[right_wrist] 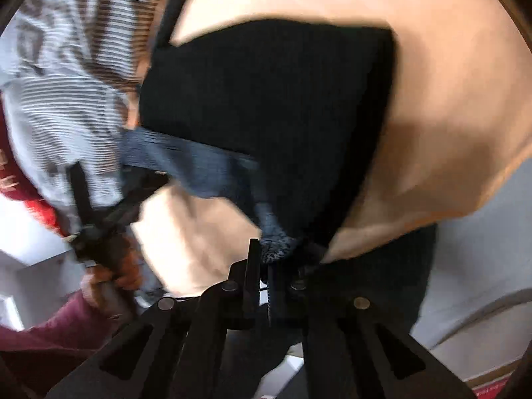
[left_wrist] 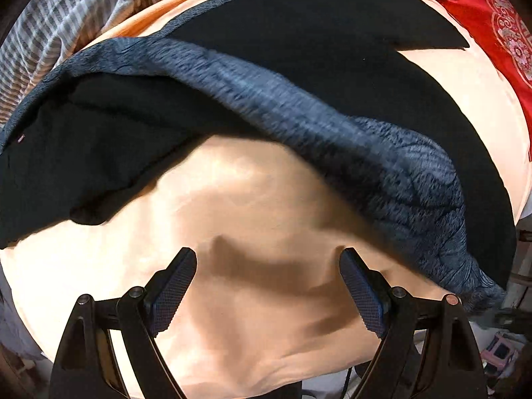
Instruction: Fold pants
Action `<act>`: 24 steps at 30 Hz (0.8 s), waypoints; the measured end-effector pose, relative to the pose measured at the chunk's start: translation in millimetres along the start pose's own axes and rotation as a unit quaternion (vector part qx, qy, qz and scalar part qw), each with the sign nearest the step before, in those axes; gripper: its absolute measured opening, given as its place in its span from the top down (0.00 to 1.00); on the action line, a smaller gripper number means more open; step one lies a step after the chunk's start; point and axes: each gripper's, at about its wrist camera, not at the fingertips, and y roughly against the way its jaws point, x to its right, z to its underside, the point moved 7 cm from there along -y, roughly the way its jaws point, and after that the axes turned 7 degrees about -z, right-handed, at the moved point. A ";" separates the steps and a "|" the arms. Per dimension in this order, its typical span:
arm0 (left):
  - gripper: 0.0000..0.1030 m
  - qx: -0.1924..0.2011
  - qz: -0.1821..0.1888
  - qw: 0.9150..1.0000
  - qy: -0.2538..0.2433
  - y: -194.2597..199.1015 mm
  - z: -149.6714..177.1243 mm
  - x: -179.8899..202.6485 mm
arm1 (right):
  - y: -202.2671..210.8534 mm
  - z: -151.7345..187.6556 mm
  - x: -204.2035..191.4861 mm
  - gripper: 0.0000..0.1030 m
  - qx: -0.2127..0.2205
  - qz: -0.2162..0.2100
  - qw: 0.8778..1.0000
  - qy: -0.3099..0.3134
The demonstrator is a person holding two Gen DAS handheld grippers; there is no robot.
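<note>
Pants (left_wrist: 299, 76): black outer fabric, with a blue-grey fleecy lining (left_wrist: 382, 153) exposed where one edge is turned back in a long band. They lie across the far half of a peach bedsheet (left_wrist: 252, 219); the near half of the sheet is bare and wrinkled, with shadow patches. In the right wrist view the black cloth (right_wrist: 266, 113) sits as a broad block on the sheet, one corner drawn toward the sheet's near edge.

Right gripper (right_wrist: 264, 279): jaws pressed together, pinching the fleecy corner of the pants just at the sheet's near edge. This view is motion-blurred.

Left gripper (left_wrist: 269, 286): jaws spread wide, nothing between them, hovering over bare sheet near its near edge, apart from the pants. The same tool shows at the left of the right wrist view (right_wrist: 99, 212), held in the person's hand (right_wrist: 113, 276) with a maroon sleeve; jaw state is not readable there.

Surroundings: a grey-and-white striped blanket (left_wrist: 66, 20) is bunched along the far left edge of the sheet. A red embroidered cloth (left_wrist: 498, 33) lies at the far right corner. A small pink object (left_wrist: 498, 352) sits below the bed's right edge; too small to identify.
</note>
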 end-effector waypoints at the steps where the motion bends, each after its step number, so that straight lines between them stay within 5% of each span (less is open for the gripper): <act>1: 0.14 -0.001 0.003 1.000 0.003 1.1 -4.0 2.3 | 3.4 -4.5 -8.8 0.97 0.000 -0.009 1.000 0.006; 6: 0.14 0.008 0.018 1.000 0.024 21.7 -30.1 9.3 | 36.8 -46.7 -73.7 0.97 0.018 -0.053 0.997 0.048; 13: 0.14 0.049 0.029 0.996 0.065 59.0 -104.0 6.3 | 81.9 -167.1 -166.6 0.97 0.060 -0.100 0.986 0.119; 20: 0.14 0.106 -0.015 0.987 0.117 77.9 -210.1 -19.7 | 92.5 -298.3 -176.4 0.97 0.074 -0.034 0.985 0.153; 24: 0.14 0.113 -0.036 0.983 0.142 81.8 -233.4 -31.5 | 77.3 -363.7 -145.1 0.97 0.070 0.020 0.989 0.132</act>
